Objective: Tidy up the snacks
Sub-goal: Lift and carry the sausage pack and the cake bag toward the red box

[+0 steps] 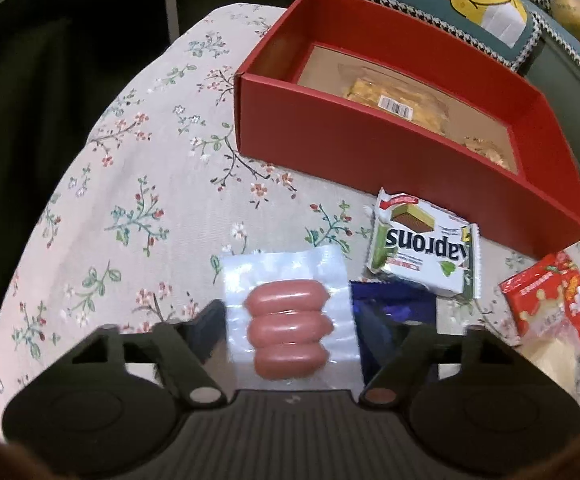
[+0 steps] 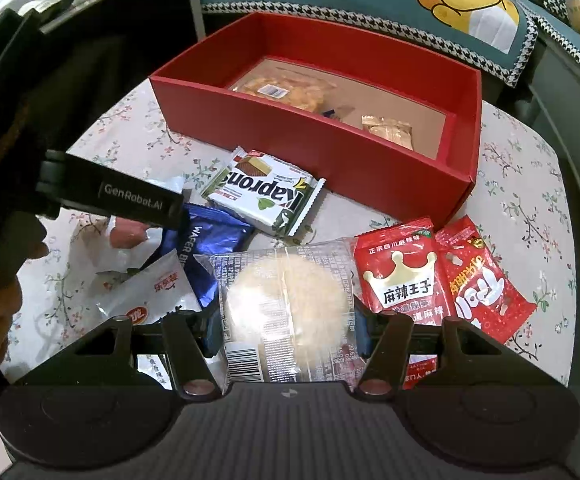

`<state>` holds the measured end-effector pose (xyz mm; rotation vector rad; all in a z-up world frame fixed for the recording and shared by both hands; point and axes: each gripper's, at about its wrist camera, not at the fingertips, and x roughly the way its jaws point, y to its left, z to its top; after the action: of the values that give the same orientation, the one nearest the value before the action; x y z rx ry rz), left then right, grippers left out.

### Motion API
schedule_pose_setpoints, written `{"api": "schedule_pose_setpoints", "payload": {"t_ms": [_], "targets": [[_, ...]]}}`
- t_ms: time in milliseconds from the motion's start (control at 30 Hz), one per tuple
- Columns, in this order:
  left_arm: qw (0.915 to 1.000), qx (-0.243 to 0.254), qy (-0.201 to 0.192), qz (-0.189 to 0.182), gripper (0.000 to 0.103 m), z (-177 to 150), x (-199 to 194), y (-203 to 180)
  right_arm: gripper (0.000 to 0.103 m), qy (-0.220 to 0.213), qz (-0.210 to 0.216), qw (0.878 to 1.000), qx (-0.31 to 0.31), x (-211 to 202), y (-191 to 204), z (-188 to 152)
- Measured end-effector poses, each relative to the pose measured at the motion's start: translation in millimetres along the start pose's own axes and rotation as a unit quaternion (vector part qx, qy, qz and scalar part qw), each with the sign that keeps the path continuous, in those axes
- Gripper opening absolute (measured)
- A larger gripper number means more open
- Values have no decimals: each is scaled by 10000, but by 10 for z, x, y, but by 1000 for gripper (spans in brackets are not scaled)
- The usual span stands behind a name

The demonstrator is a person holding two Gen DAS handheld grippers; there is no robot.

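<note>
left gripper (image 1: 290,322) clenched on a clear vacuum-sealed plastic pack of three pink sausages (image 1: 288,330), held over the floral tablecloth (image 1: 130,184). just right of it a crumpled blue foil wafer wrapper (image 1: 393,312), then a white and green rectangular kaprons wafer pack (image 1: 423,250). right gripper (image 2: 286,322) grasping a clear plastic packet with a round pale cake inside (image 2: 286,304). beside that, two red foil snack sachets (image 2: 403,276), touching. left of the cake packet, a white foil sachet (image 2: 150,292). beyond, an open red rectangular cardboard box (image 2: 349,160) holding a clear bag of yellow snacks (image 2: 286,90) and a small pale packet (image 2: 387,130).
</note>
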<state>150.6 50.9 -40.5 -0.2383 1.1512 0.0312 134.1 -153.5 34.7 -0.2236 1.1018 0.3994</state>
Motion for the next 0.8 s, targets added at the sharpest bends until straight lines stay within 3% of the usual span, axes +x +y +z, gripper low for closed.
{"api": "schedule_pose_setpoints", "payload": {"t_ms": [200,800], "targets": [[9999,-110,-11,-83,103,-2,-55,21,66,-143,-31,9999,35,-66,-5,22],[9965,91,-672,-495,103,196,-438,-215,66,-671,-217,9968,385,-202,-221,273]]}}
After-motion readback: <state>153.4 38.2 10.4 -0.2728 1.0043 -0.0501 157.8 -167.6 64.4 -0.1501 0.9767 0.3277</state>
